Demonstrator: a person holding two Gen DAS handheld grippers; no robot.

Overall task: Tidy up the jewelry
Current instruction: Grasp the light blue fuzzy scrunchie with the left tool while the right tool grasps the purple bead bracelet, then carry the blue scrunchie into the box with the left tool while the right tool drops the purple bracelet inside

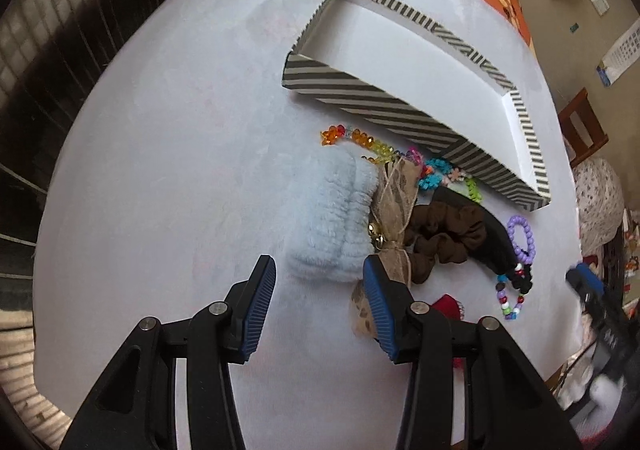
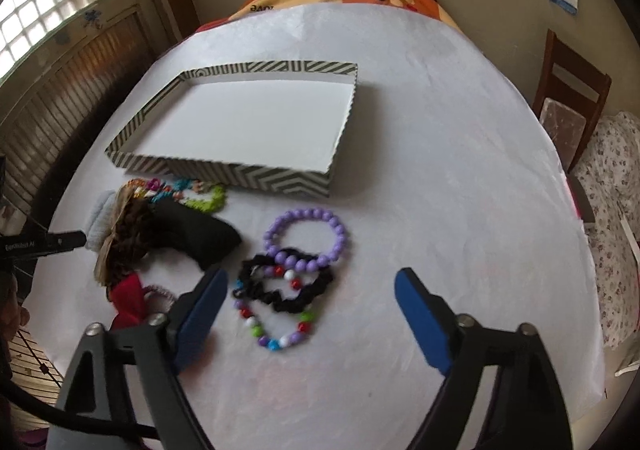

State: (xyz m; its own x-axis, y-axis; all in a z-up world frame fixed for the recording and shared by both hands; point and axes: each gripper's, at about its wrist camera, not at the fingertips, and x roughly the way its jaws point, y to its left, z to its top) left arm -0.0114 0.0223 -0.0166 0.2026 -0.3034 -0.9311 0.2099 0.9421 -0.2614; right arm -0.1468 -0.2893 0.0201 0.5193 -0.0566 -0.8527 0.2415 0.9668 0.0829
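The jewelry lay in a loose heap on the white tabletop (image 2: 440,177), just at the 6 o'clock side of a shallow striped box (image 2: 224,173) whose white floor was bare. In the right wrist view, a purple bead bracelet (image 2: 306,236) sat at the heap's 3 o'clock end, overlapping a black scrunchie (image 2: 292,286) and a strand of mixed coloured beads (image 2: 276,334) below it. Toward 9 o'clock lay a black band (image 2: 200,238), a brown scrunchie (image 2: 128,234), a red piece (image 2: 128,298) and bright flower-shaped beads (image 2: 200,197) close against the box wall.

In the left wrist view, a pale blue fluffy band (image 1: 336,217) touched a burlap bow (image 1: 394,209), with orange and yellow crystal beads (image 1: 352,137) at its 12 o'clock, near the box's near wall.

The left gripper (image 1: 320,314) stood open and empty, its right finger (image 1: 380,314) over the bow's lower end and the fluffy band just ahead between the jaws. The right gripper (image 2: 308,318) was open too, holding nothing, its jaws having just been closing, with the mixed beads and black scrunchie between them.

Bare cloth stretched wide toward 3 o'clock of the heap, out to the tabletop's edge, and toward 9 o'clock of the fluffy band.
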